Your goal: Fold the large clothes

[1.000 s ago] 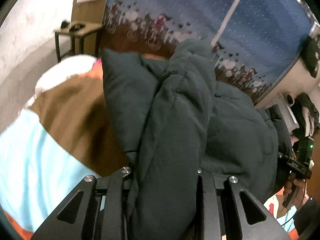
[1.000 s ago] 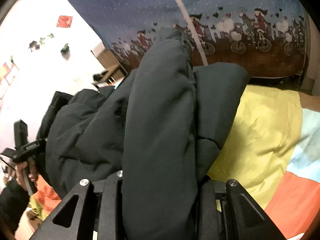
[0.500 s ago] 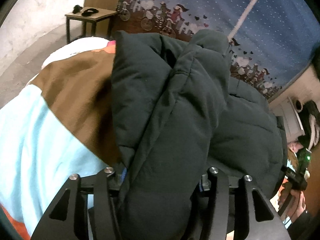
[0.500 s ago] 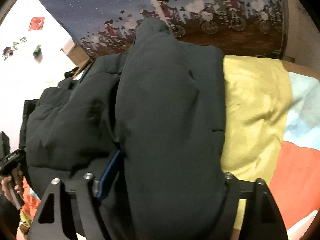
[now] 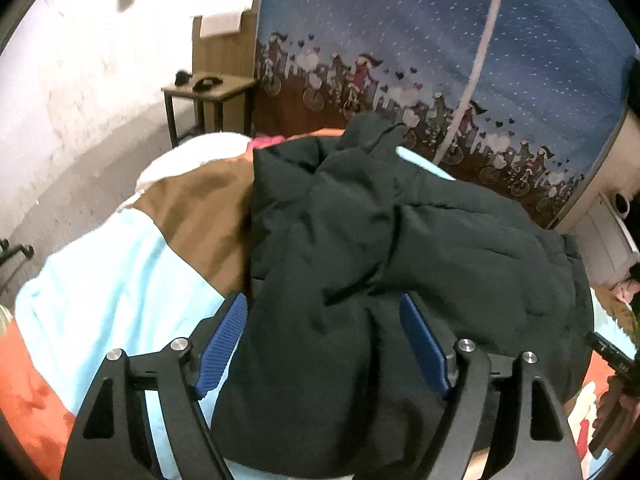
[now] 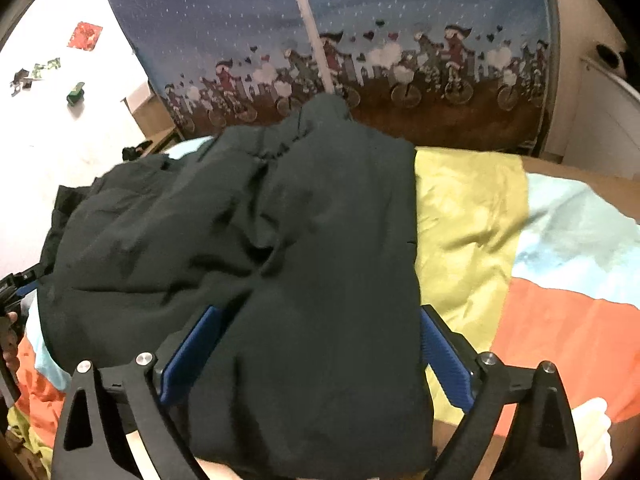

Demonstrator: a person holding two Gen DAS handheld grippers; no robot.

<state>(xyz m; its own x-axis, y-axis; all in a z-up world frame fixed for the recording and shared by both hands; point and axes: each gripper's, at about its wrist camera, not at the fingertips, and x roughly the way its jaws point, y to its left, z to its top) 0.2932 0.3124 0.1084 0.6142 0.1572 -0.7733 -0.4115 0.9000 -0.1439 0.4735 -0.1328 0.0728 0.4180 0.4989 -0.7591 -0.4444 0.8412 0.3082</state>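
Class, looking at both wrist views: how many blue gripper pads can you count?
4: two blue pads flanking the dark jacket in the left view, two in the right.

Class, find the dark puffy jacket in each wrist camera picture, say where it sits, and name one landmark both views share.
Left wrist: the jacket fills the centre and right, lying between the blue pads.
Right wrist: the jacket fills the centre and left, beside the yellow patch.
Shared landmark: the blue cyclist-print curtain hangs behind it.

Left gripper (image 5: 322, 344) jaws opening, right gripper (image 6: 316, 354) likewise (both angled downward)
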